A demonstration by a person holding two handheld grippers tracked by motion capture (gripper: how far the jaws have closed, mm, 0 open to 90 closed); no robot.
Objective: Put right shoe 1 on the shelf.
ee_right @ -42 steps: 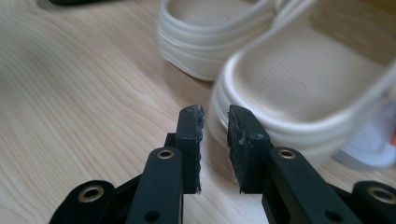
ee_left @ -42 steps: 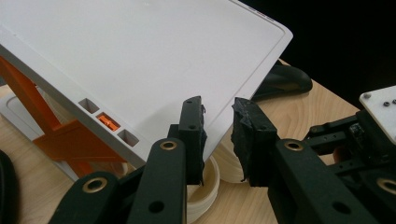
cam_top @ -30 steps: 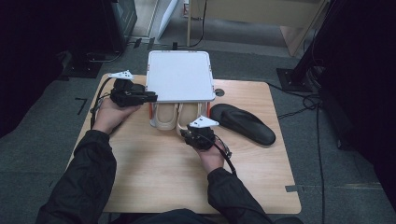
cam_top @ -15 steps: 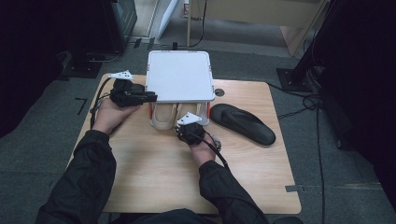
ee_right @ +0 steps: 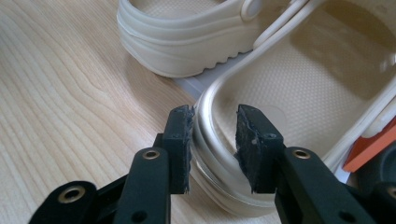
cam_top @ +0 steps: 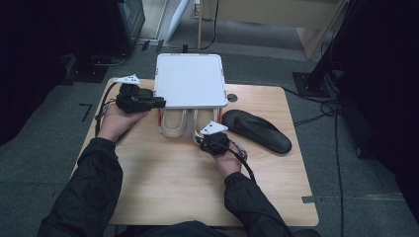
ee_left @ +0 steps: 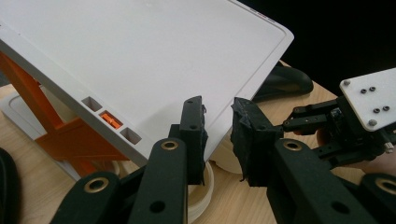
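Observation:
A white board [cam_top: 190,79] rests tilted on an orange stand [ee_left: 70,135]. My left gripper [cam_top: 160,102] is shut on the board's left edge [ee_left: 219,135]. Two cream clogs lie under the board, one on the left [cam_top: 173,126] and one on the right [cam_top: 200,127]. My right gripper [cam_top: 202,139] is at the right clog's heel. Its jaws [ee_right: 212,135] straddle the heel rim [ee_right: 205,112], one pad outside and one inside, and they have just been opening. A gap shows at the inner pad. The other clog [ee_right: 187,42] lies beyond.
A black insole [cam_top: 262,131] lies on the wooden table [cam_top: 173,187] right of the clogs. A small round hole [cam_top: 232,98] sits in the tabletop by the board's right corner. Dark floor and cables surround the table.
My right gripper went a little left toward the clogs, then came back right and nearer to me. The left gripper and the board have not moved.

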